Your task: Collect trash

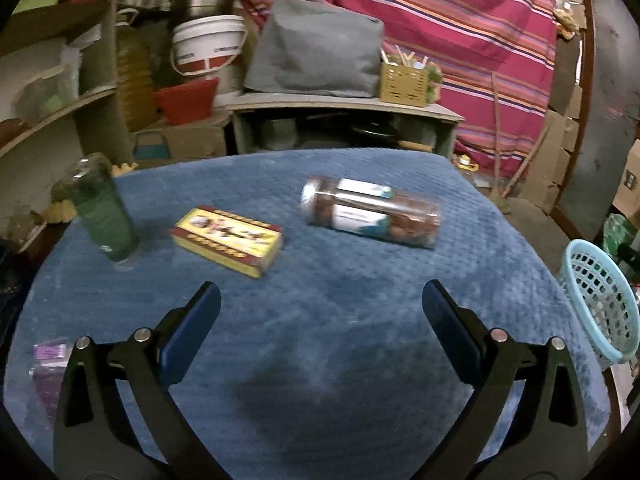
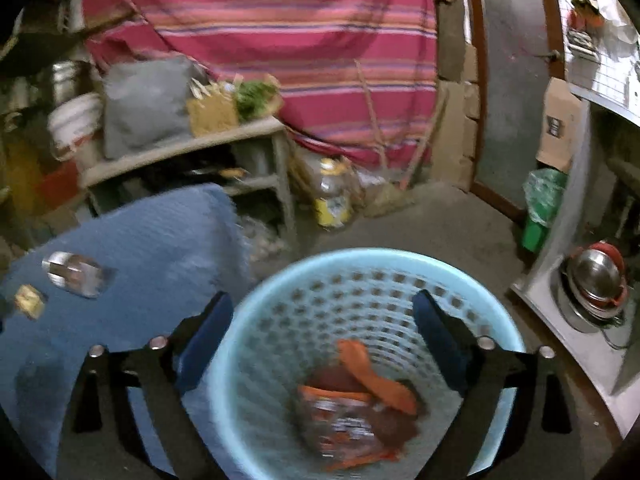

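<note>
Nearest the left wrist camera, the left hand-held gripper (image 1: 320, 312) hangs over the near part of the blue-covered surface (image 1: 320, 360), its two blue-padded fingers spread wide with nothing between them. Beyond it, taking the yellow and red box (image 1: 227, 241) as the landmark: the box lies flat on the cloth, a green bottle (image 1: 105, 216) stands upright just to its left, and a clear jar (image 1: 370, 212) with a silver lid lies on its side to its right, apart from it. Nearer the camera than the box, at the left edge of the surface, sits a purple packet (image 1: 48, 364), partly hidden behind the gripper's frame. Far to the right of the box, off the edge of the surface, is a light blue perforated basket (image 1: 600, 300).

From the right wrist camera, the right hand-held gripper (image 2: 322, 320) hovers above the open mouth of that basket (image 2: 280, 272), fingers likewise spread and holding nothing. Inside the basket, at the bottom, lies a crumpled orange and brown wrapper (image 2: 352, 412), blurred so its print cannot be read. To the left of the basket the blue surface (image 2: 160, 240) carries the jar (image 2: 74, 274) and the box (image 2: 29, 301), both small and blurred in this view.
</note>
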`<state>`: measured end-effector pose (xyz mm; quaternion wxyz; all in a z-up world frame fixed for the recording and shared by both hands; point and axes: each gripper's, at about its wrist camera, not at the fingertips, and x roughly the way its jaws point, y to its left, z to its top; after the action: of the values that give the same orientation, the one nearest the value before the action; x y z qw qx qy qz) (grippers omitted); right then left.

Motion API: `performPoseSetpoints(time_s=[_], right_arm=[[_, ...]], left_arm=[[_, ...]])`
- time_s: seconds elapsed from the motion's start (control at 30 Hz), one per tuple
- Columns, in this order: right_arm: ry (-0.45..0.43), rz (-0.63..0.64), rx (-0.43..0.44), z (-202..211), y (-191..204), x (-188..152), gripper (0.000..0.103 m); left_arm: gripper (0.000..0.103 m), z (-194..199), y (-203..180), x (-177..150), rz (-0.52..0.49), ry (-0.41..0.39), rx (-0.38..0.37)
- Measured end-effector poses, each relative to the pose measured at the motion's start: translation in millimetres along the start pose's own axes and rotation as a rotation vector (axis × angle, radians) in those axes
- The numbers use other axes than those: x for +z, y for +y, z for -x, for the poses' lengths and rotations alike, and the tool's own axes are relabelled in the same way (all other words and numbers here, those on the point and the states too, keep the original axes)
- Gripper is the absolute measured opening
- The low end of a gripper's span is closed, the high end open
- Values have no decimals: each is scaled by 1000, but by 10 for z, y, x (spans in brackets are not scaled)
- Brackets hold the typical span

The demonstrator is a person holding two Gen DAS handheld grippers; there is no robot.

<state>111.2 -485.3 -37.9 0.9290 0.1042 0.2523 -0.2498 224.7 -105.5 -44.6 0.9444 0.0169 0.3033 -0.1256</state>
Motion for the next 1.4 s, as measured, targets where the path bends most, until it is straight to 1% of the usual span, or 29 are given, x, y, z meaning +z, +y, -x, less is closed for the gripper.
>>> performPoseSetpoints(time_s=[0.17,0.27,0.37,0.47,0.6,0.67,0.83,0.9,0.97,1.07,1.2,1.27,1.4], right_arm=[[-64,68,56,249,493,-46,97],[-78,82,128,397,752,-97,99],[-88,103,180,571,1031,-146,99],[-106,122,213,761,1290,-207,99],[-128,174,226,1037,1551,-360,99],[-134,187,234,1177,1618,-495,99],[-115,224,272,1428,1720,-808,99],[-119,244,267,1518,1745,-911,99],[-127,245,262,1605,1744,-1007,99],[-114,244,254,1651,1740,-1114,99],[-117,241,248,1709,1714,-1184,99],[-120,248,245,1724,1732,-1197,99],[-132,250,244,1759,1757,-1212,99]], left_arm=[[98,232,251,-53,8,-42,23],[98,435,374,-122,3,-80,43],[98,627,466,-166,16,-111,48],[98,892,554,-222,42,-153,58],[98,1116,629,-330,48,-168,60],[98,1171,648,-415,52,-159,72],[98,1257,635,-660,31,-150,119],[98,1293,630,-726,18,-147,114],[98,1345,654,-785,29,-150,99],[98,1417,698,-875,49,-154,111],[98,1441,683,-952,31,-164,138],[98,1440,673,-953,29,-163,137],[98,1471,632,-953,18,-186,129]])
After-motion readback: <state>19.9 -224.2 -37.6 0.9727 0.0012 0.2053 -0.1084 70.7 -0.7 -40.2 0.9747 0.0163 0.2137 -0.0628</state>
